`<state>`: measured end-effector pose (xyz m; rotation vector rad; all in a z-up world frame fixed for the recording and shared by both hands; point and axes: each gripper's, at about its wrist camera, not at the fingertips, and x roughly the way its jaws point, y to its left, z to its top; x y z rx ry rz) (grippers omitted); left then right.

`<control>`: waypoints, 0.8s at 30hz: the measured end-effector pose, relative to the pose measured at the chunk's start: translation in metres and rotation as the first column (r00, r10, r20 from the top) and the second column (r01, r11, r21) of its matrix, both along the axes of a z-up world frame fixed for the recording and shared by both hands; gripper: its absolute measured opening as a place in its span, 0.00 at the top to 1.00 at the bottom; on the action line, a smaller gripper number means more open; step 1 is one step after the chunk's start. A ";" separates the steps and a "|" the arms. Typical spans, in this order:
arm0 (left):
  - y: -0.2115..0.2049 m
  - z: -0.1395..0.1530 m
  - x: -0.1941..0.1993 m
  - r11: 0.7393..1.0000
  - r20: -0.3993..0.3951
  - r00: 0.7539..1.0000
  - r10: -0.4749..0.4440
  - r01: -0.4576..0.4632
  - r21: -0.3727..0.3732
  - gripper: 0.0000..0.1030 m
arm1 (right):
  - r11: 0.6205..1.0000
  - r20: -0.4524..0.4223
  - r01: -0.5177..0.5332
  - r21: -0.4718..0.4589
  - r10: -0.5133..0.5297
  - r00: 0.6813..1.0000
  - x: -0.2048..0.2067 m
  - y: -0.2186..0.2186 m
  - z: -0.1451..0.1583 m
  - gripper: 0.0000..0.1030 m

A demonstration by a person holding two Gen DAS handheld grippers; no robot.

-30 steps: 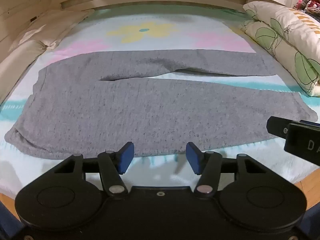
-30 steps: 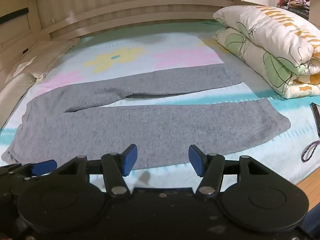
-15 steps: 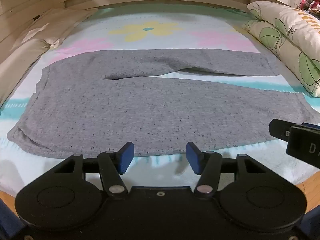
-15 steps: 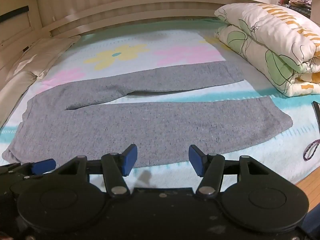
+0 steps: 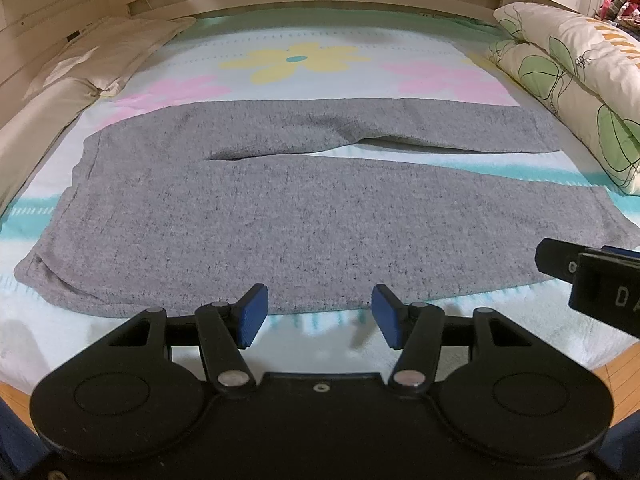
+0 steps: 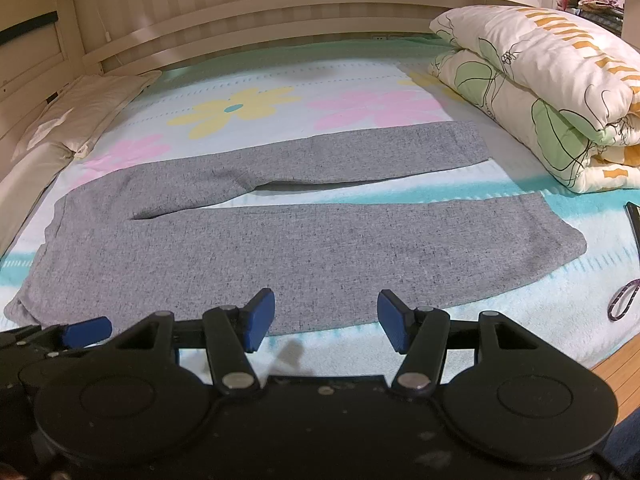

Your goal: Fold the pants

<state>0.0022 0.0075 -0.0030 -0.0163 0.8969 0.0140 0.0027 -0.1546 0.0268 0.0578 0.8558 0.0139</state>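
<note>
Since a second ago the left view has closed in slightly on the grey pants (image 5: pixel 256 216), which lie flat and unfolded on the bed (image 5: pixel 304 40), just ahead of both tongs, waistband left, legs right. Left tongs (image 5: pixel 316 316) and right tongs (image 6: pixel 326 316) hang released, empty. A folded quilt (image 6: pixel 540 92) sits far right.

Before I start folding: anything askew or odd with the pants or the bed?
Nothing serious. The grey pants lie flat and unfolded, legs splayed apart in a narrow V. A small purple loop lies loose by the mattress's right edge.
</note>
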 end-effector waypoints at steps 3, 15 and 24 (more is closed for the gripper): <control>0.001 0.000 0.000 1.000 -0.003 1.000 -0.001 0.001 -0.003 0.41 | 1.000 -0.001 -0.003 0.000 0.003 1.000 0.000 0.001 0.001 0.41; 0.002 -0.001 0.001 1.000 -0.013 1.000 0.002 -0.002 -0.007 0.41 | 1.000 -0.002 -0.013 -0.001 0.013 1.000 0.001 0.001 0.002 0.41; 0.003 -0.001 0.002 1.000 -0.014 1.000 0.004 -0.004 -0.009 0.41 | 1.000 -0.004 -0.016 -0.004 0.016 1.000 0.002 0.002 0.003 0.41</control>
